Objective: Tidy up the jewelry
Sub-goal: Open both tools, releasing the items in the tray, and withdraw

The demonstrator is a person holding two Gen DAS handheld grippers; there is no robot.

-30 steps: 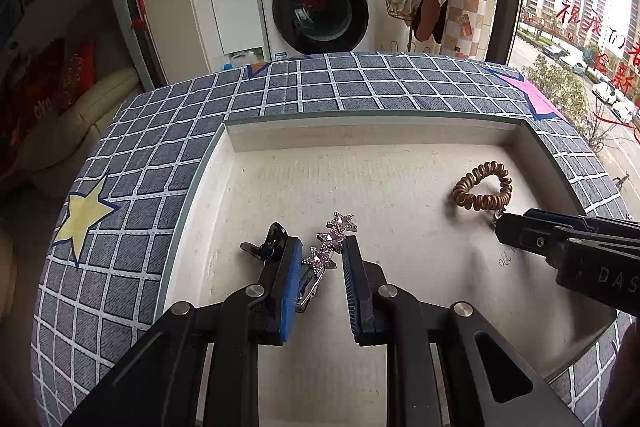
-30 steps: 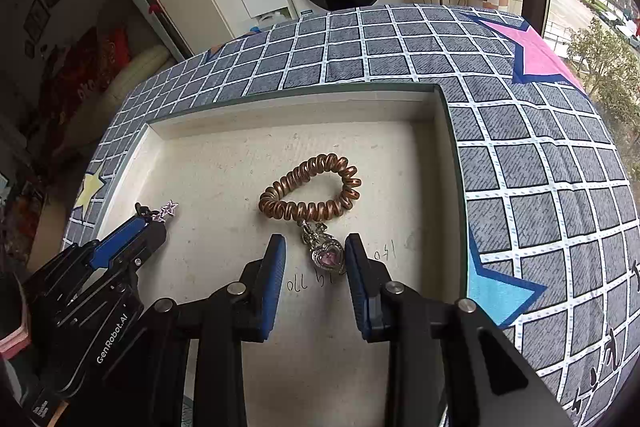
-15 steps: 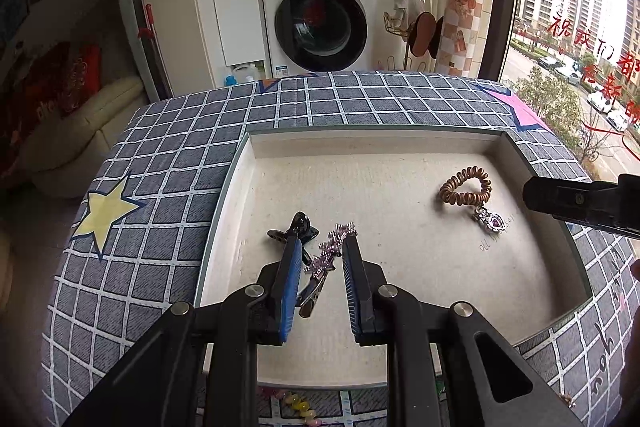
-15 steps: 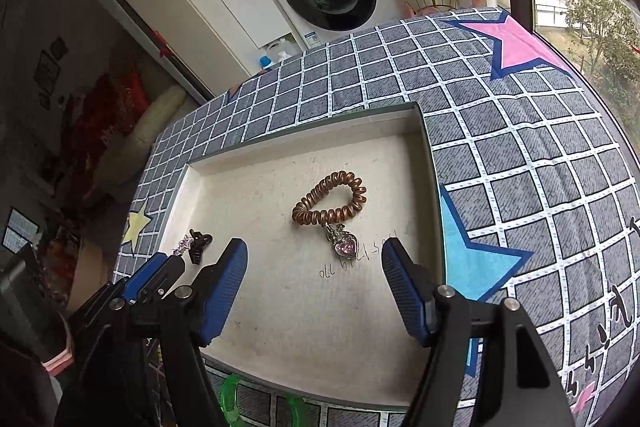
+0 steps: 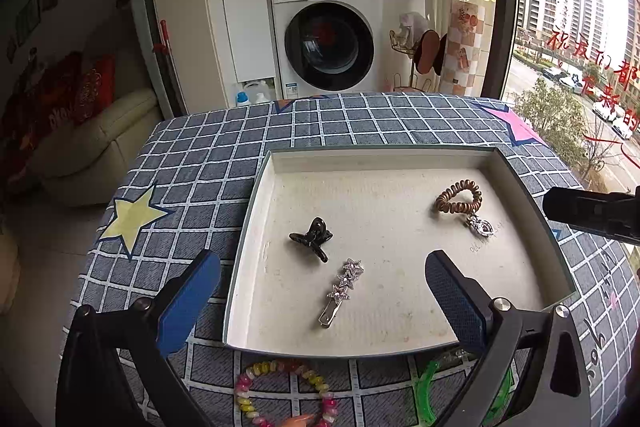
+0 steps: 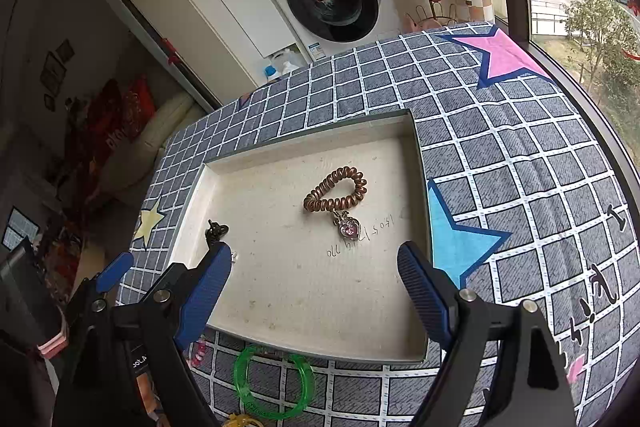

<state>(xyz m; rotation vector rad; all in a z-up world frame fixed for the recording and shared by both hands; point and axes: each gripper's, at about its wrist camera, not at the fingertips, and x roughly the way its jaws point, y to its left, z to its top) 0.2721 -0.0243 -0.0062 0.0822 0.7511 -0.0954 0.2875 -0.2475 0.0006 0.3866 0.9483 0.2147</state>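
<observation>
Both grippers, left (image 5: pixel 322 297) and right (image 6: pixel 314 291), stand wide and empty above the tray (image 5: pixel 256 187). Beaded bracelet (image 5: pixel 286 393) lies below the left gripper, green bangle (image 6: pixel 274 387) below the right.

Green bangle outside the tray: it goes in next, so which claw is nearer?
Right. The green bangle lies just below the right claw; the left claw sits further left.

My left camera looks down from the near edge, square onto the tray (image 5: pixel 256 211), washing machine (image 5: pixel 328 47) straight ahead. My right camera sits near too, angled from the right. Both share the tray (image 6: pixel 420 187) floor and washer (image 6: pixel 332 3).
</observation>
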